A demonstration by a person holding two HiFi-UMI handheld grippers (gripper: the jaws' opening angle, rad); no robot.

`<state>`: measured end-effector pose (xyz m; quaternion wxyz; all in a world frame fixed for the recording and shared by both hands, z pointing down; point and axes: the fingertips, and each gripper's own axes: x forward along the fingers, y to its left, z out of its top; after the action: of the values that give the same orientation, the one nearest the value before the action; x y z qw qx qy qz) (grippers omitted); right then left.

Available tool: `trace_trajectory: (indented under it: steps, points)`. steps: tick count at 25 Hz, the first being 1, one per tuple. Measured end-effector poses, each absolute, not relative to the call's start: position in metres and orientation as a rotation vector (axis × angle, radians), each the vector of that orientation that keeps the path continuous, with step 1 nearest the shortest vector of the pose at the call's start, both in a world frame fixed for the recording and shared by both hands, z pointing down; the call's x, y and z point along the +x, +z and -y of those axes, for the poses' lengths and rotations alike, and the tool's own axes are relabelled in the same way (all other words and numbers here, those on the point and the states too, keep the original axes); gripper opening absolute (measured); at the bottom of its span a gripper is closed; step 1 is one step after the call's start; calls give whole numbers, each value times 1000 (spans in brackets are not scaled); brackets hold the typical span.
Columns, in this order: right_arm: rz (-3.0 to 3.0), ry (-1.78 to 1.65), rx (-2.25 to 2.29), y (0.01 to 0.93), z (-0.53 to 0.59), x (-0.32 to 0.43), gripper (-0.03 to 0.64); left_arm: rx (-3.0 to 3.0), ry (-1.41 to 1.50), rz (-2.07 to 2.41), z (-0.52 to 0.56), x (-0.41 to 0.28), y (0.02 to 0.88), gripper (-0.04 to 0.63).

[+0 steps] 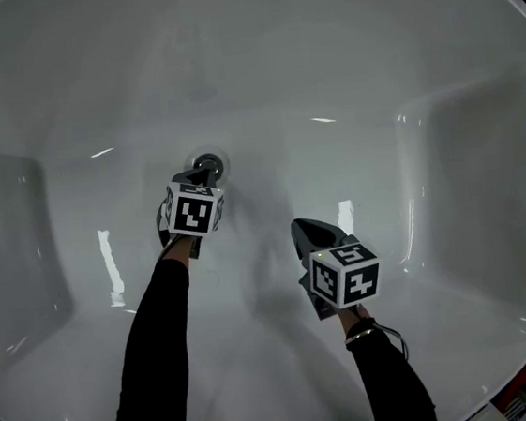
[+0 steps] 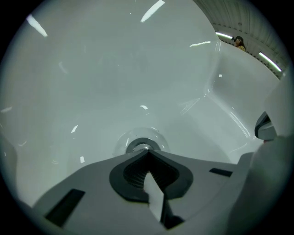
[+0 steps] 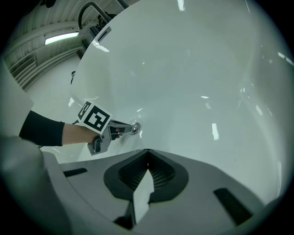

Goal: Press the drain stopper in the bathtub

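Head view: 1 round chrome drain stopper (image 1: 210,163) nr white glossy bathtub's (image 1: 339,45) far wall; left gripper (image 1: 202,176) tip at it, right gripper (image 1: 301,231) apart; fingers all clenched.

**Bright, even light; glare streaks on white enamel**

On the head view I get a brightly and evenly lit bathtub (image 1: 255,55) — short white glare streaks sit on its floor and right wall, and a faint grey shadow lies on the near floor at centre. Both gripper views bend hard toward the edges and go black in the corners. In the left gripper view the near foreground is soft, while the drain stopper (image 2: 140,148) is sharper. In the right gripper view a strip light (image 3: 62,37) glows at far left.
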<state>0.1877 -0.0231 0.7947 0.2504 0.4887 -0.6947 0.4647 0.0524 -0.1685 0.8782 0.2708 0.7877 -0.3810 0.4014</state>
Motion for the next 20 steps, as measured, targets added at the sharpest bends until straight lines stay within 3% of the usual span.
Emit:
trace_trajectory:
  steps: [20]
  points:
    - [1839, 1276, 1307, 812, 36, 177, 0, 2061, 1103, 1010, 174, 52, 892, 2]
